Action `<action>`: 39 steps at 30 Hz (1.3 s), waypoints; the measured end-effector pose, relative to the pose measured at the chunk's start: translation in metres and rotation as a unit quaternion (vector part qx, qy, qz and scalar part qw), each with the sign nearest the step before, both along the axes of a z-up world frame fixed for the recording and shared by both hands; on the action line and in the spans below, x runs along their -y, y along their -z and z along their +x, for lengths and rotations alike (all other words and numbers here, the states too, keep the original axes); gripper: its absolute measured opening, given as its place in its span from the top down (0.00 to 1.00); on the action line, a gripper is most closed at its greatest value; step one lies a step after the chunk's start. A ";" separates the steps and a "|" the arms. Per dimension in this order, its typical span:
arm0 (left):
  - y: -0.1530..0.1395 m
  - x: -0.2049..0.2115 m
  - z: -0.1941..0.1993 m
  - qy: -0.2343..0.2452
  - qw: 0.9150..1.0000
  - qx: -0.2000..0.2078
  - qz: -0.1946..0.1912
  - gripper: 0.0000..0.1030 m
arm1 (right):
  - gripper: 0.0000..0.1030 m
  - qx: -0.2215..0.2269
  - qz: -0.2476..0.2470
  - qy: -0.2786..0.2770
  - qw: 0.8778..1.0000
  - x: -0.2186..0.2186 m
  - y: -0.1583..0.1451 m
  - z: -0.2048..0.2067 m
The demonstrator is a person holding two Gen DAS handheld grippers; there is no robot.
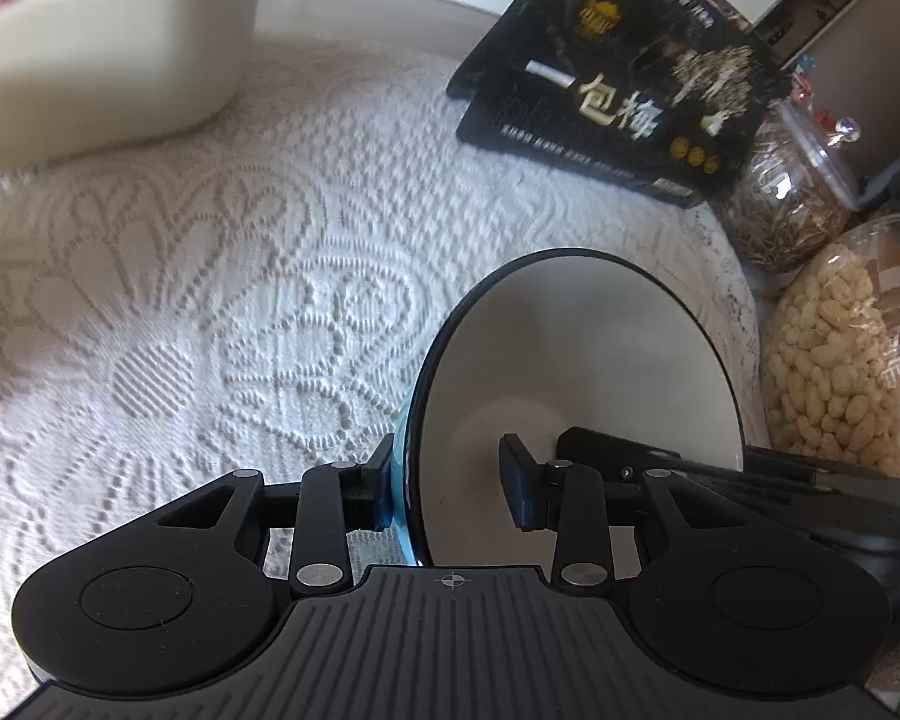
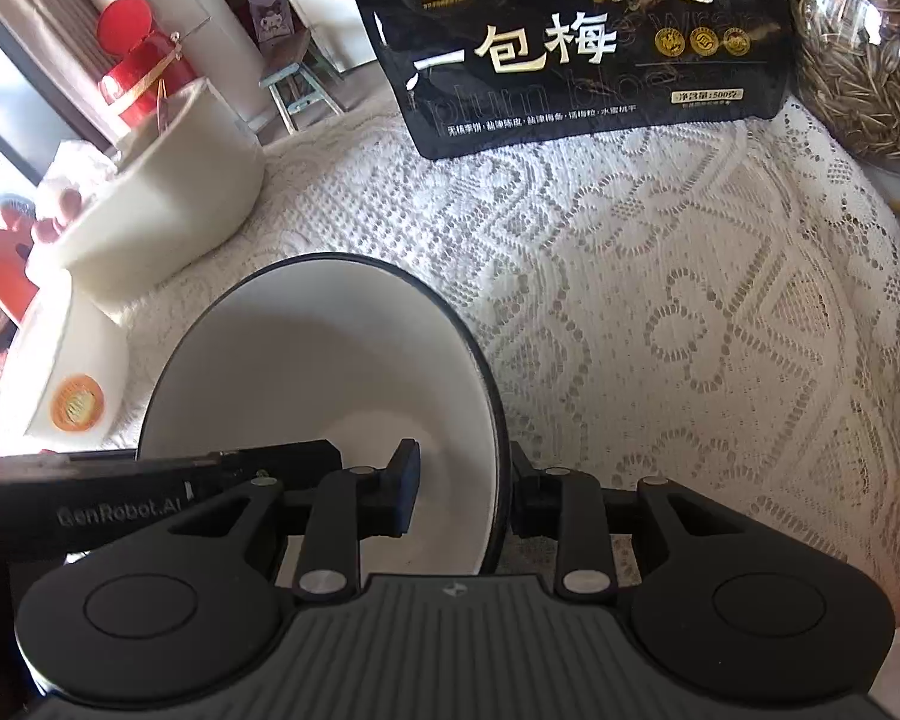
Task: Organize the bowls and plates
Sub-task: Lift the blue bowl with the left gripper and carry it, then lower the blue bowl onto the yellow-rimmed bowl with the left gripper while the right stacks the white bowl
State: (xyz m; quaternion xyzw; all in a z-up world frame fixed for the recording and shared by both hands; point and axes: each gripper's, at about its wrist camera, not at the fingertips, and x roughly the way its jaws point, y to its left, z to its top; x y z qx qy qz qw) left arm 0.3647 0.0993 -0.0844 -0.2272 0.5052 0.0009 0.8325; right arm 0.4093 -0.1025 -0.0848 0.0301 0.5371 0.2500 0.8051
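A white bowl with a dark rim and blue outside [image 1: 576, 360] sits over the white lace tablecloth. My left gripper [image 1: 450, 486] straddles its left wall: one finger outside, one inside, with a wide gap between them, so it is open. In the right wrist view the same bowl [image 2: 324, 372] has my right gripper [image 2: 465, 492] straddling its right wall, also open with a gap. Each view shows the other gripper's finger reaching into the bowl from the far side.
A large cream bowl [image 1: 108, 54] stands at the back left, also seen in the right wrist view [image 2: 168, 198]. A black snack bag [image 1: 618, 84] stands behind. A jar of seeds [image 1: 786, 192] and a bag of peanuts [image 1: 834, 360] crowd the right. A white dish with an orange sticker [image 2: 60, 372] lies left.
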 end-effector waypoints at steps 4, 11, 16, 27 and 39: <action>-0.034 0.000 -0.014 -0.008 1.000 0.023 -0.007 0.64 | 0.71 0.023 0.028 -0.006 0.999 0.007 -0.030 -0.010; -0.079 0.026 -0.053 0.012 0.999 0.012 -0.037 0.61 | 0.70 0.052 0.045 -0.031 0.997 0.036 -0.084 -0.048; -0.069 0.058 -0.091 0.041 0.997 0.008 -0.059 0.61 | 0.69 0.054 0.020 -0.039 0.998 0.068 -0.092 -0.086; -0.036 0.081 -0.130 0.027 0.998 -0.010 -0.059 0.60 | 0.66 0.007 0.032 -0.039 0.999 0.095 -0.055 -0.131; -0.036 0.076 -0.141 0.018 0.999 0.005 -0.044 0.65 | 0.66 0.034 0.035 -0.019 0.999 0.095 -0.029 -0.141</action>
